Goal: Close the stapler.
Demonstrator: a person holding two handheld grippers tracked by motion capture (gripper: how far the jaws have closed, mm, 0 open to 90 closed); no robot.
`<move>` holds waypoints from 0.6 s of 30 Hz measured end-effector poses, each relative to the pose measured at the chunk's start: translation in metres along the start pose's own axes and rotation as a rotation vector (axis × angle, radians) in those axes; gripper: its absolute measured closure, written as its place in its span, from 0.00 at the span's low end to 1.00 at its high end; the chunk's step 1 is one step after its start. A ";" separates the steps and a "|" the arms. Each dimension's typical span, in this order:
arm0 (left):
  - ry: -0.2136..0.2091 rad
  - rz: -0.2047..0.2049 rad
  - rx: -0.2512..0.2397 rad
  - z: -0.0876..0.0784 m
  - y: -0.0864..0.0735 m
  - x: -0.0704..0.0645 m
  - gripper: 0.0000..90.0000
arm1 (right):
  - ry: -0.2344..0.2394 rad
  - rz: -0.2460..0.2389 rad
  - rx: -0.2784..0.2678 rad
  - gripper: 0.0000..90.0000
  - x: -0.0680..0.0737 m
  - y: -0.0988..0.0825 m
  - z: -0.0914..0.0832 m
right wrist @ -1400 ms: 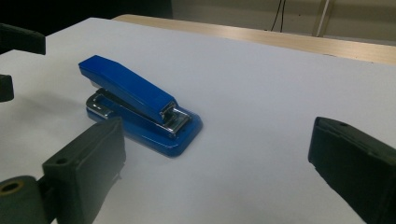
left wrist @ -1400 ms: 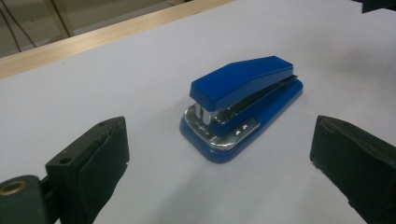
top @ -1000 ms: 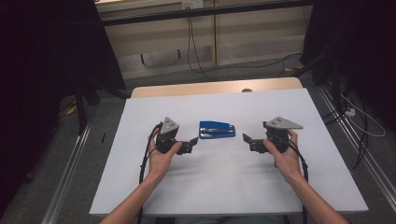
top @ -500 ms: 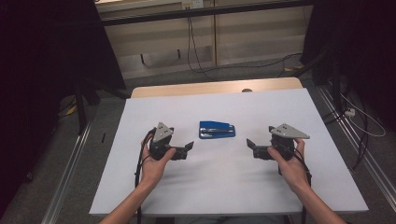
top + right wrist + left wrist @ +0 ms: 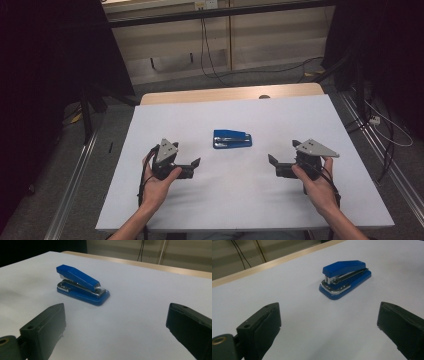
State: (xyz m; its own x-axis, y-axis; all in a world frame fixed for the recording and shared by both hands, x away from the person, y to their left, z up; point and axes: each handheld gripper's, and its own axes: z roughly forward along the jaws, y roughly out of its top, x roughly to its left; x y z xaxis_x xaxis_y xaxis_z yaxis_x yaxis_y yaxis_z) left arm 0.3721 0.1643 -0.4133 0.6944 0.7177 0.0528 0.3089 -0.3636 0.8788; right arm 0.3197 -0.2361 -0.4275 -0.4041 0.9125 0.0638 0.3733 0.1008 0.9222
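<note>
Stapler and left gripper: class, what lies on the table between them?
Nothing: bare white table separates the left gripper from the blue stapler, clearest in the left gripper view.

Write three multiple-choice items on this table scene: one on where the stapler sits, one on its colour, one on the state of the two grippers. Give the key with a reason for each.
1. Where does the stapler lie?
A. Between the two grippers and farther from the person
B. Inside the left gripper's jaws
C. On the floor beside the table

2. What colour is the stapler's body?
A. Red
B. Blue
C. Yellow

3. How do the left gripper and the right gripper stand?
A. Both shut on the stapler
B. One open, one shut
C. Both open, holding nothing

Key:
1. A, since the high view shows it on the white table beyond and between both grippers.
2. B, as its top and base are blue with metal parts.
3. C, because each gripper view shows its jaws wide apart with the stapler lying free ahead.
</note>
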 end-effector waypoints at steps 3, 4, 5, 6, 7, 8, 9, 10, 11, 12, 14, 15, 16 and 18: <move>0.007 -0.004 0.000 -0.005 -0.002 0.000 0.06 | -0.013 0.000 0.010 0.04 -0.005 -0.004 -0.005; 0.010 -0.003 -0.001 -0.008 -0.004 -0.001 0.06 | -0.020 0.003 0.008 0.03 -0.007 -0.005 -0.008; 0.007 -0.009 -0.004 -0.009 -0.005 -0.001 0.06 | -0.031 0.006 0.005 0.03 -0.009 -0.006 -0.011; 0.002 -0.016 -0.004 -0.011 -0.006 -0.001 0.06 | -0.035 0.007 0.004 0.03 -0.010 -0.007 -0.014; 0.000 -0.024 -0.005 -0.013 -0.008 0.000 0.06 | -0.040 0.008 0.004 0.03 -0.011 -0.008 -0.016; 0.001 -0.024 -0.003 -0.015 -0.010 0.000 0.06 | -0.045 0.012 0.002 0.03 -0.013 -0.009 -0.019; -0.003 -0.025 0.001 -0.017 -0.011 0.001 0.06 | -0.047 0.016 -0.003 0.03 -0.014 -0.010 -0.021; 0.001 -0.017 0.004 -0.019 -0.014 0.002 0.06 | -0.051 0.019 -0.002 0.03 -0.015 -0.011 -0.024; 0.012 -0.015 0.004 -0.020 -0.015 0.002 0.05 | -0.054 0.020 -0.001 0.03 -0.016 -0.012 -0.027; 0.018 -0.017 0.005 -0.022 -0.017 0.003 0.05 | -0.056 0.017 0.000 0.03 -0.017 -0.013 -0.029; 0.021 -0.027 0.010 -0.025 -0.020 0.005 0.05 | -0.067 0.017 -0.011 0.03 -0.019 -0.015 -0.033; 0.027 -0.031 0.010 -0.027 -0.022 0.005 0.05 | -0.069 0.024 -0.013 0.03 -0.020 -0.016 -0.035; 0.028 -0.034 0.008 -0.030 -0.023 0.005 0.05 | -0.071 0.026 -0.012 0.03 -0.020 -0.017 -0.037; 0.034 -0.043 0.001 -0.035 -0.024 0.006 0.05 | -0.074 0.043 -0.014 0.03 -0.021 -0.019 -0.041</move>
State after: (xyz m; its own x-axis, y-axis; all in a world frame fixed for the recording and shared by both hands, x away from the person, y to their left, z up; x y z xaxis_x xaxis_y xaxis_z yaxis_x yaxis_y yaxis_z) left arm 0.3463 0.1977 -0.4176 0.6583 0.7521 0.0314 0.3383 -0.3329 0.8802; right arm 0.2870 -0.2732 -0.4305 -0.3252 0.9426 0.0761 0.3772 0.0555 0.9245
